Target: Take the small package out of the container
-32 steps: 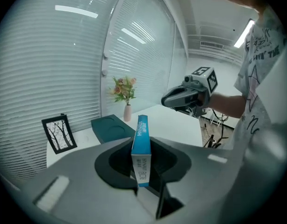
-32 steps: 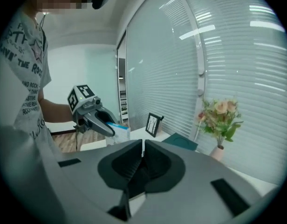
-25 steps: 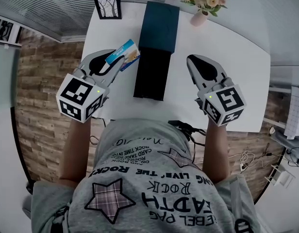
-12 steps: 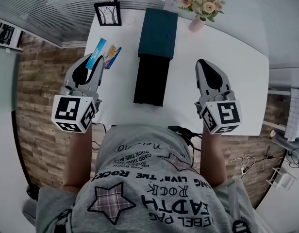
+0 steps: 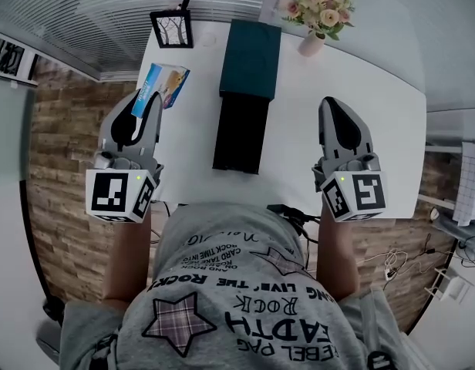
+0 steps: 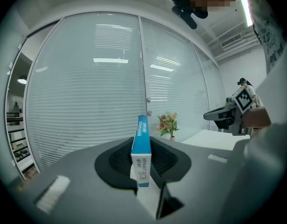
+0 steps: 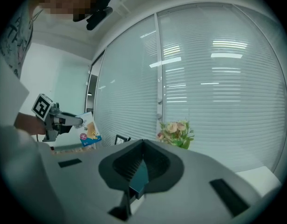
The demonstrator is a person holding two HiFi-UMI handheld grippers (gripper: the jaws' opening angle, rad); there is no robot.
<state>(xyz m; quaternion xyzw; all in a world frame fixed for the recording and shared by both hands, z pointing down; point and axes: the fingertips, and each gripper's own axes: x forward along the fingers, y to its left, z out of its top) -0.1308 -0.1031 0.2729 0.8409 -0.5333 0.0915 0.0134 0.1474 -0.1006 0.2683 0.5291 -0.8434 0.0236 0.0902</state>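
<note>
A small blue and white package (image 5: 160,85) hangs in the air left of the container, my left gripper (image 5: 148,101) shut on its lower end. In the left gripper view the package (image 6: 142,149) stands edge-on between the pads. The container is a dark teal box (image 5: 251,49) with a black part (image 5: 241,132) drawn out toward me, lying on the white table (image 5: 361,91). To the right of the box, my right gripper (image 5: 335,103) hovers over the table, jaws shut and nothing in them (image 7: 142,143).
A small black picture frame (image 5: 172,10) stands at the table's far left corner and a vase of flowers (image 5: 316,10) at the far right of the box. Window blinds run behind the table. Brick-patterned floor lies to the left.
My left gripper has carried the package leftward, away from the box to the table's left edge. The right gripper has drifted slightly to the right.
</note>
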